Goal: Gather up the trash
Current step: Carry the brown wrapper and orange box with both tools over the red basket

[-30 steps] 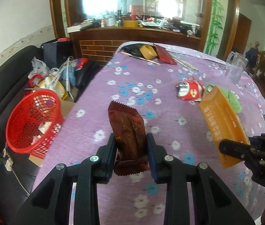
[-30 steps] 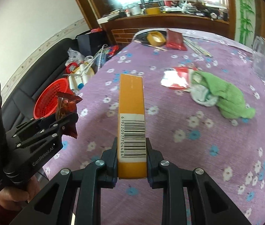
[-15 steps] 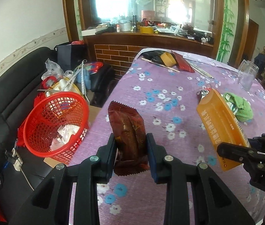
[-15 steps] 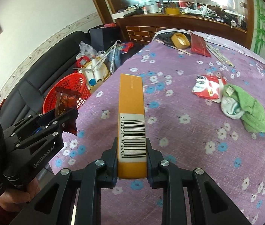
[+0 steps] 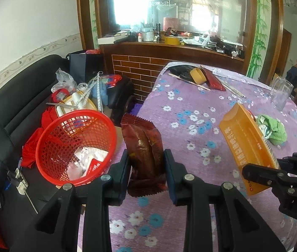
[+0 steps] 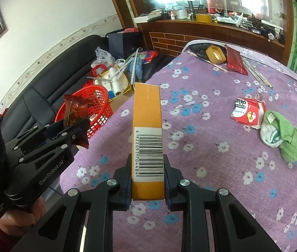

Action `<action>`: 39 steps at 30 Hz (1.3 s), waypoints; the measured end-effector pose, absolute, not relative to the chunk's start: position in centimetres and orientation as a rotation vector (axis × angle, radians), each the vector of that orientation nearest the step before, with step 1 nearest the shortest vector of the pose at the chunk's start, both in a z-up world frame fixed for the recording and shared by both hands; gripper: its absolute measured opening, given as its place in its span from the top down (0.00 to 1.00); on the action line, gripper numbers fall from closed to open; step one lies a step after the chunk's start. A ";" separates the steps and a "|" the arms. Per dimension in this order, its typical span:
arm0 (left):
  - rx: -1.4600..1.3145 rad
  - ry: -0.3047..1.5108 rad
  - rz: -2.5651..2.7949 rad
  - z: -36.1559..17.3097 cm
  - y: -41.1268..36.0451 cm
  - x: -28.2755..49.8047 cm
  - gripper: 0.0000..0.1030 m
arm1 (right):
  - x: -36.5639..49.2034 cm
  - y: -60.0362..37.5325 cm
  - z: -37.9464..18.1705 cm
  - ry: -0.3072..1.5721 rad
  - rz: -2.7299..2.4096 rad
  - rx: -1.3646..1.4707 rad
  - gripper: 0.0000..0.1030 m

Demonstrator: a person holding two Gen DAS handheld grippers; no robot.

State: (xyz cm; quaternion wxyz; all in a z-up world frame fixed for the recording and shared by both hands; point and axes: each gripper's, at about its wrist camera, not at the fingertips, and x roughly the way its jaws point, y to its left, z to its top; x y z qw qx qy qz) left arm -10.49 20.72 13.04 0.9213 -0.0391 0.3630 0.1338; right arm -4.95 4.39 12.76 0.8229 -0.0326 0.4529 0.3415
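Note:
My left gripper (image 5: 147,163) is shut on a dark red snack wrapper (image 5: 143,147), held upright over the left edge of the table. In the right wrist view the same wrapper (image 6: 74,113) sticks up from the left gripper (image 6: 70,130) at the left. My right gripper (image 6: 147,174) is shut on a long orange box (image 6: 147,126) with a barcode, pointing away over the purple cloth. That orange box (image 5: 247,149) shows at the right of the left wrist view. A red mesh basket (image 5: 49,145) holding crumpled paper stands on the black sofa, just left of the wrapper.
A purple flowered tablecloth (image 6: 211,147) covers the table. On it lie a red-and-white packet (image 6: 247,111), a green cloth (image 6: 289,138), a tape roll (image 6: 214,54), a red pouch (image 6: 235,62) and a glass (image 5: 281,94). The sofa (image 5: 5,113) bears bags and clutter.
Both grippers have moved left toward the table's left edge with their loads. The red basket has come closer and now sits right beside the wrapper.

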 end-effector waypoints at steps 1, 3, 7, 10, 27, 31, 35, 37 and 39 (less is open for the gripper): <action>-0.081 0.742 0.277 13.1 21.0 -10.6 0.71 | -5.0 4.6 12.8 0.963 0.728 -0.070 0.75; -0.081 0.736 0.280 13.3 21.6 -10.8 0.71 | -5.1 5.1 12.9 0.961 0.730 -0.071 0.75; -0.091 0.725 0.290 13.5 22.8 -11.1 0.71 | -5.3 6.2 13.2 0.952 0.737 -0.076 0.75; -0.097 0.718 0.301 13.7 23.7 -11.5 0.71 | -5.5 7.2 13.3 0.947 0.747 -0.083 0.75; -0.220 0.718 0.407 13.1 31.4 -14.1 0.71 | -6.4 13.9 12.9 0.966 0.834 -0.125 0.75; -0.244 0.723 0.433 12.9 33.0 -14.5 0.71 | -6.1 15.6 12.8 0.973 0.862 -0.137 0.75; -0.256 0.724 0.452 12.8 34.3 -14.5 0.71 | -5.5 17.1 12.9 0.978 0.889 -0.142 0.75; -0.260 0.728 0.454 12.7 34.9 -14.4 0.71 | -5.1 17.8 12.8 0.985 0.912 -0.141 0.75; -0.265 0.731 0.458 12.7 35.5 -14.2 0.71 | -4.6 18.6 12.8 0.992 0.934 -0.144 0.75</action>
